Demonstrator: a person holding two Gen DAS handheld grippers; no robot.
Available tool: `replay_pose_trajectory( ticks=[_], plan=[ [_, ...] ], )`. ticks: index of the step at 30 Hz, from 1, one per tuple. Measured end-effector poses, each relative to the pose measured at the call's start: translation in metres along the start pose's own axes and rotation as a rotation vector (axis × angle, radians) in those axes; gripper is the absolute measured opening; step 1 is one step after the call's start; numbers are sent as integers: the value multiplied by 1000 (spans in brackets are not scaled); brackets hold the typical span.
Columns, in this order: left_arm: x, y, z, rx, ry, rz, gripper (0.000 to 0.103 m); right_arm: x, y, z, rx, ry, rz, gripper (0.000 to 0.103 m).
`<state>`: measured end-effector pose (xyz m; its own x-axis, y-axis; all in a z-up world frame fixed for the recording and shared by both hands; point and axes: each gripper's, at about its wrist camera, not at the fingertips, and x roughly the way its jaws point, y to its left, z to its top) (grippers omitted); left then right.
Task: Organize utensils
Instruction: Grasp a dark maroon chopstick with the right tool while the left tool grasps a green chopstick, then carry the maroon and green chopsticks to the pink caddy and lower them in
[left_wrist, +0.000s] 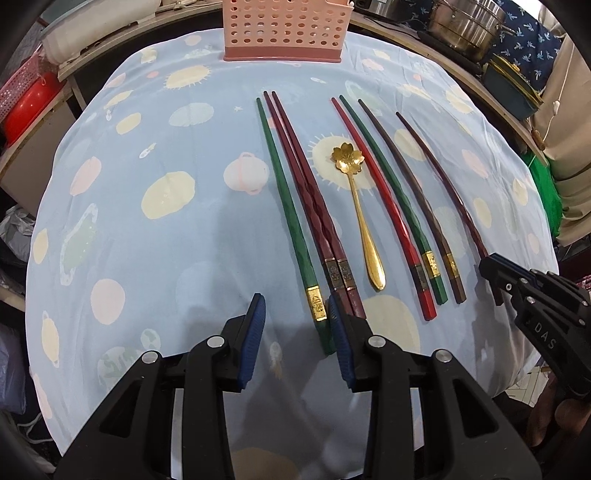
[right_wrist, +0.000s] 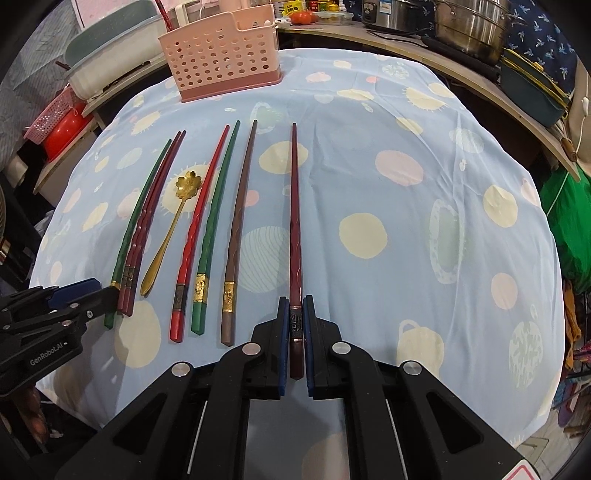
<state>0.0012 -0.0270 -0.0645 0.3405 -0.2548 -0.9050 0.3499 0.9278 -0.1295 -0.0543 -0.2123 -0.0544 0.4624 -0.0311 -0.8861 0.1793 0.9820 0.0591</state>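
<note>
Bare tablecloth (right_wrist: 406, 221) lies open rightward. Right gripper (right_wrist: 296, 306), angled downward, clamps the maroon chopstick (right_wrist: 295, 221); left gripper (left_wrist: 297, 310), part-open, apparently empty.

Seven chopsticks flat on cloth, roughly parallel, tips twd pink perforated holder (right_wrist: 221, 55) at far edge, green one (left_wrist: 291, 221) far left, two dark red (left_wrist: 314, 206) touching beside it, gold flower-bowl spoon (left_wrist: 356, 206), then red (left_wrist: 384, 210), green (left_wrist: 399, 195), brown (left_wrist: 417, 195), maroon one (right_wrist: 295, 236) far right, apart.
</note>
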Motion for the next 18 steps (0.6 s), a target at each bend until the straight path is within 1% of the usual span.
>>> replay_pose_trajectory(
  ticks=[3, 5, 7, 9, 10, 13, 18],
  plan=[
    [0, 0, -1, 5, -3, 3, 33, 0, 0, 0, 2, 2, 1, 7],
    [0, 1, -2, 3, -5, 0, 30, -1, 0, 0, 1, 1, 1, 7],
    [-1, 3, -3, -2, -6, -5, 19, -2, 0, -1, 0, -1, 3, 7],
    [-2, 6, -4, -6, -5, -15, 11, -3, 0, -2, -1, -2, 5, 7],
    [-2, 7, -4, -9, -5, -19, 9, -3, 0, -1, -2, -3, 6, 7],
    [-5, 9, -3, -12, -12, -17, 9, -6, 0, 1, -4, -14, 4, 7],
    [-20, 14, 6, -16, -61, 6, 9, -17, 1, 8, -17, -60, -8, 7]
  ],
)
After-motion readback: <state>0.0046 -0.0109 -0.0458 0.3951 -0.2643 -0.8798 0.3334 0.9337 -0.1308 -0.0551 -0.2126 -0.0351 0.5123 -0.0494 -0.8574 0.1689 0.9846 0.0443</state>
